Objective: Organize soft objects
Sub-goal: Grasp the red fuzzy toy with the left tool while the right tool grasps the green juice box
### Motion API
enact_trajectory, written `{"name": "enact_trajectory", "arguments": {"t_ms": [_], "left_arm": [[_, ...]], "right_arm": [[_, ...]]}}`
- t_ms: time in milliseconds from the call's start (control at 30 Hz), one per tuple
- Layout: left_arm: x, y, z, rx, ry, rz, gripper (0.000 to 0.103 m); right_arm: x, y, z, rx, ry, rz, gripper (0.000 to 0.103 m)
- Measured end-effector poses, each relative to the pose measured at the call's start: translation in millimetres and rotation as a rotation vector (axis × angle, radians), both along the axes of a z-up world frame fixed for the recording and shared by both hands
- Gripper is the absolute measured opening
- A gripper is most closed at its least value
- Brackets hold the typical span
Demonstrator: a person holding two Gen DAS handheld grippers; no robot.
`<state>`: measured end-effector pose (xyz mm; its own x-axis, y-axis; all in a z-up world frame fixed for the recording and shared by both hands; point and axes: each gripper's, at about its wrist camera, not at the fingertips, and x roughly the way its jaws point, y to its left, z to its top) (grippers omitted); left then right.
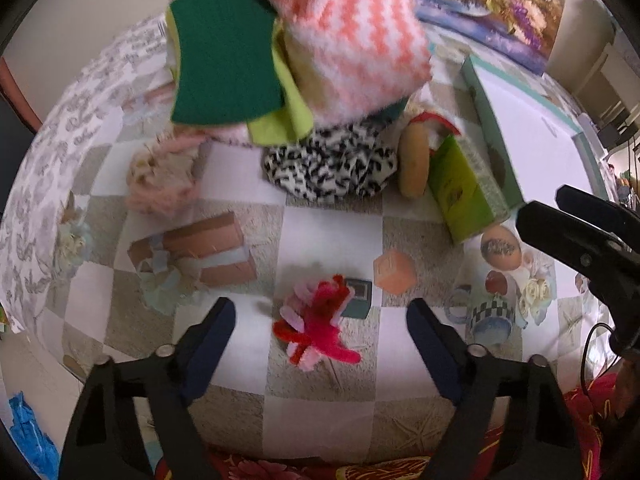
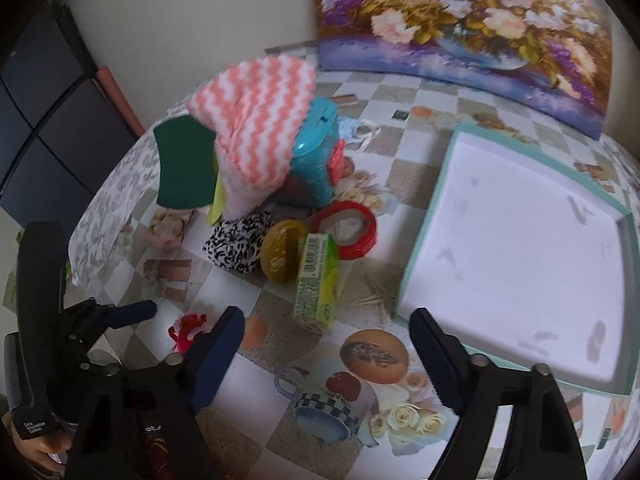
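Checked tablecloth printed with cups, roses and bread is covering the table (image 1: 328,236), with a flower painting (image 2: 460,20) leaning at the upper right of the right wrist view. Near the bottom centre of the left wrist view the left gripper (image 1: 322,316) is pointing steeply down with its fingers standing apart, and a red and pink pipe-cleaner bundle (image 1: 316,322) is lying on the cloth between them, not yet pressed by either pad. A heap of soft things is sitting in the upper middle of that view: a coral zigzag cloth (image 1: 348,36), a green scouring pad (image 1: 224,60) and a black-and-white fabric (image 1: 332,168) under them. The right gripper (image 2: 326,330) is also standing open and empty, low in its own view, over bare cloth just left of an empty white tray (image 2: 520,248) with a teal rim. A green carton (image 2: 316,280) is standing between the heap and that gripper.

The step in hand looks like the first pick: taking the bundle. The next move probably calls for lowering the left fingers round its middle, closing gently, then carrying it toward the tray, which seems the likely place for soft items.
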<state>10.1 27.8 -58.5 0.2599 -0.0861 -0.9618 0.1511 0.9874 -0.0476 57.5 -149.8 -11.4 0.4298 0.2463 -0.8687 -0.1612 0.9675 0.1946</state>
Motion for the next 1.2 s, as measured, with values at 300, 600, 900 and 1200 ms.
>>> {"name": "enact_trajectory", "arguments": {"t_ms": [300, 600, 900, 1200], "left_arm": [[3.5, 3.2, -15.0, -0.027, 0.050, 0.023, 0.036], [26.9, -9.8, -15.2, 0.010, 0.034, -0.012, 0.034], [59.7, -22.8, -13.9, 0.026, 0.033, -0.021, 0.034], [76.7, -11.0, 2.6, -0.014, 0.025, 0.042, 0.033]], "right_arm": [[12.8, 15.6, -16.2, -0.022, 0.036, 0.039, 0.060], [24.7, 16.4, -28.1, -0.014, 0.068, 0.024, 0.042], [29.7, 18.4, -31.2, -0.006, 0.068, 0.033, 0.027], [23.8, 12.8, -16.9, 0.016, 0.028, 0.016, 0.025]]}}
